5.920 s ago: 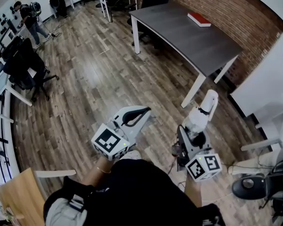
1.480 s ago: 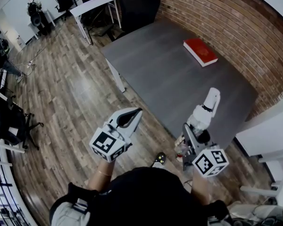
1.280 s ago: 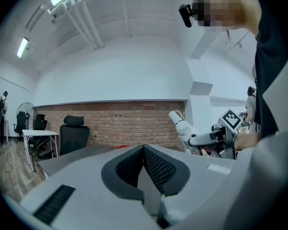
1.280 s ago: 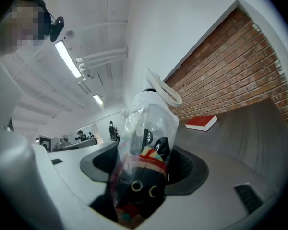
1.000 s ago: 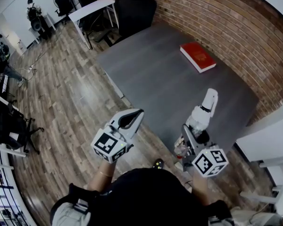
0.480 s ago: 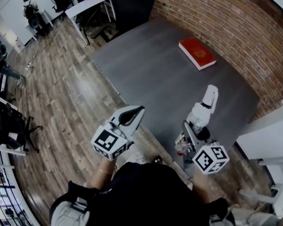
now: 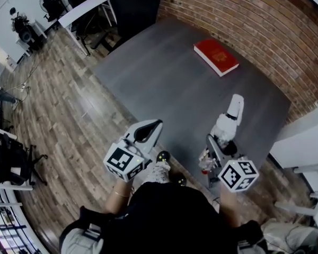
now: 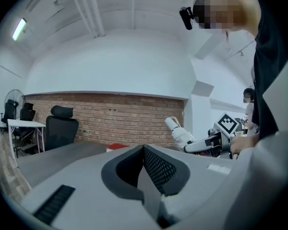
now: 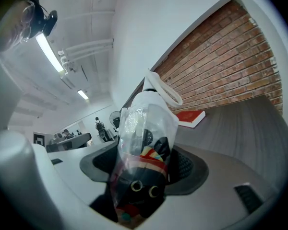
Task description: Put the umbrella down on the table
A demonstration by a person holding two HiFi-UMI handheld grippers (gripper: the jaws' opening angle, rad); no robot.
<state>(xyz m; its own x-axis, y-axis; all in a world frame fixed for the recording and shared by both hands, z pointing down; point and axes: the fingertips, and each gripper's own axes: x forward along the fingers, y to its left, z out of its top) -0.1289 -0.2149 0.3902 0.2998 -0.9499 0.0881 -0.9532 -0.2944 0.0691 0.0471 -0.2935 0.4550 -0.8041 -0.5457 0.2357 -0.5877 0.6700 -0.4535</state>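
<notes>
1. Right gripper (image 7: 214, 148): I read its jaws as clamped on the umbrella (image 7: 228, 121). In the right gripper view the pads sit against both sides of the folded body, with the right gripper (image 9: 145, 172) wide because of that bulk.
2. Umbrella (image 9: 145, 137): folded, in a clear plastic sleeve, dark with coloured stripes. The white handle and its cord loop point away from me. It is held over the near right part of the table (image 7: 164, 83), not lying on it.
3. Left gripper (image 7: 152, 127): jaws closed together, nothing between them. The left gripper view confirms this at the left gripper (image 8: 145, 153). It hangs over the table's near edge, left of the umbrella.
4. Table: dark grey. A red book (image 7: 216, 56) lies at the far side, near the brick wall (image 7: 254, 20), well apart from the umbrella.
</notes>
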